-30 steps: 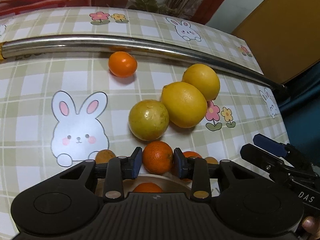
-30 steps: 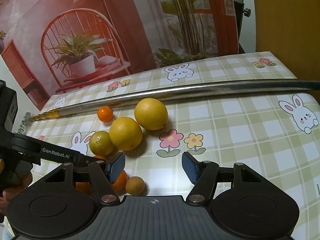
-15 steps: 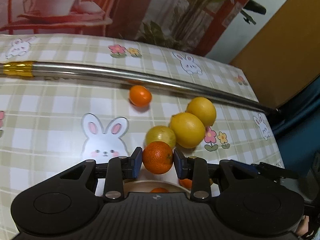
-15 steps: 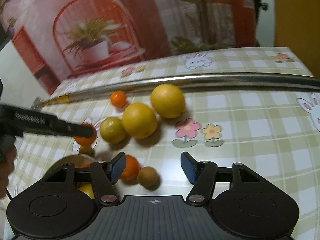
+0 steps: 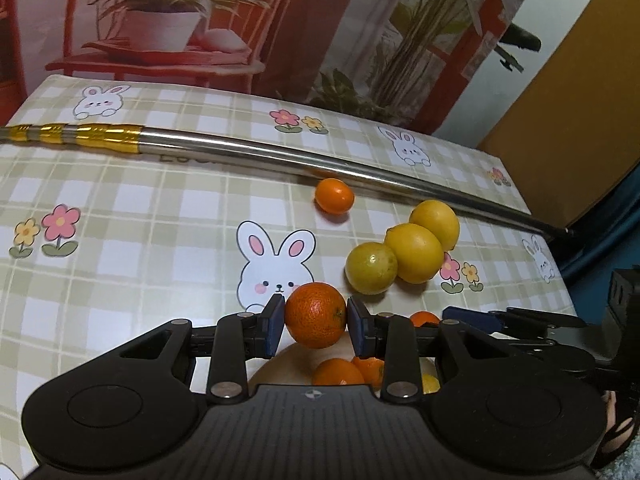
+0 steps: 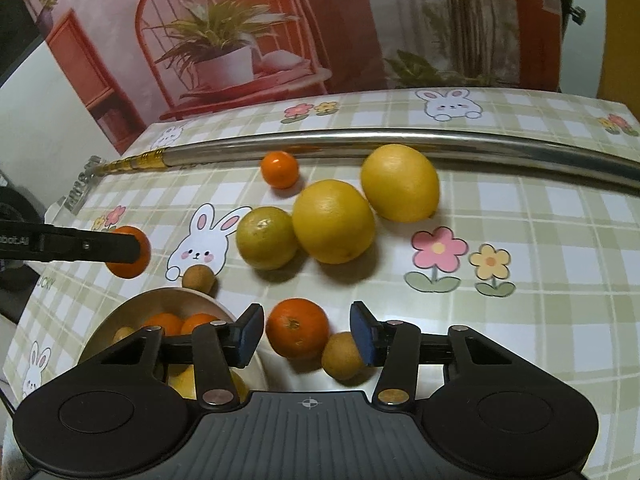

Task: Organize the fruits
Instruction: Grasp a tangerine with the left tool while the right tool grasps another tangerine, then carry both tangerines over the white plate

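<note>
R gripper (image 6: pixel 306 338) jaws closing, not yet touching mandarin (image 6: pixel 297 333) between them, brown fruit (image 6: pixel 343 356) beside; L gripper (image 5: pixel 316 324) clamps orange (image 5: pixel 315 315) above bowl (image 6: pixel 120 312), tbl's near-left corner.

A: Both views are evenly lit, warm and moderately bright, with light falling from above: the lemons (image 6: pixel 332 220) cast soft shadows toward the near side on the tablecloth (image 6: pixel 540 208).

B: Any glare?

A: A long highlight runs along the metal pole (image 5: pixel 280 156), and the cloth shines pale near the tangerine (image 6: pixel 297 334), whose outline is slightly smeared.

B: Distortion?

A: Strong fisheye: the pole bows, and the table's edges curve away. The backdrop poster (image 5: pixel 180 20) at the far side looks soft and grainy, and the corners darken.
</note>
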{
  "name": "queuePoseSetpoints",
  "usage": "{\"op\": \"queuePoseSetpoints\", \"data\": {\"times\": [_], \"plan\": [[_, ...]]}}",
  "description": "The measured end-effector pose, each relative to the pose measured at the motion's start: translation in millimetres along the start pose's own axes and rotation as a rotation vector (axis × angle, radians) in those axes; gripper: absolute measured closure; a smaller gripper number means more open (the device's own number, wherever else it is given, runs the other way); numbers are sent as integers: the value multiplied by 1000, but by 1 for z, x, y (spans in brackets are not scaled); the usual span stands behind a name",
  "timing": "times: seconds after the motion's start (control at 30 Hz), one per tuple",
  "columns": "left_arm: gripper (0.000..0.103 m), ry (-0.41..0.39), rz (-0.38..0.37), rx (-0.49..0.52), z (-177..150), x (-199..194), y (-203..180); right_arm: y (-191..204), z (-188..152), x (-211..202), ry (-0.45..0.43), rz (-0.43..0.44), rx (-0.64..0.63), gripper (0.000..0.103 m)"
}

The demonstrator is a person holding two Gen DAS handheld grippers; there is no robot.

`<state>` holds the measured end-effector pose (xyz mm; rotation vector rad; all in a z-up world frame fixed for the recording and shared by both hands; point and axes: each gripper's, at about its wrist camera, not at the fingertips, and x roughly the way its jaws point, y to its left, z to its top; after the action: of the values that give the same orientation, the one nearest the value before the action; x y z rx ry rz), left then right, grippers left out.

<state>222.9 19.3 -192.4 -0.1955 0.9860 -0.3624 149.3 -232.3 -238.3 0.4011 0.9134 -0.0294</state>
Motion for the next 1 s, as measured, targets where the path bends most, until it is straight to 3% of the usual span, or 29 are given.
{"op": "queuePoseSetpoints", "data": {"times": [0.07,0.4,1.0], "plan": [[67,-8,0,-6,-3,-4,1,3,1,2,5,5,-10,67],[67,-8,-27,-34,-18,-12,5,7,0,15,44,-14,-14,67],[67,-30,-10,-82,-47,-38,19,15,-1,-23,-65,-14,-18,68]]}}
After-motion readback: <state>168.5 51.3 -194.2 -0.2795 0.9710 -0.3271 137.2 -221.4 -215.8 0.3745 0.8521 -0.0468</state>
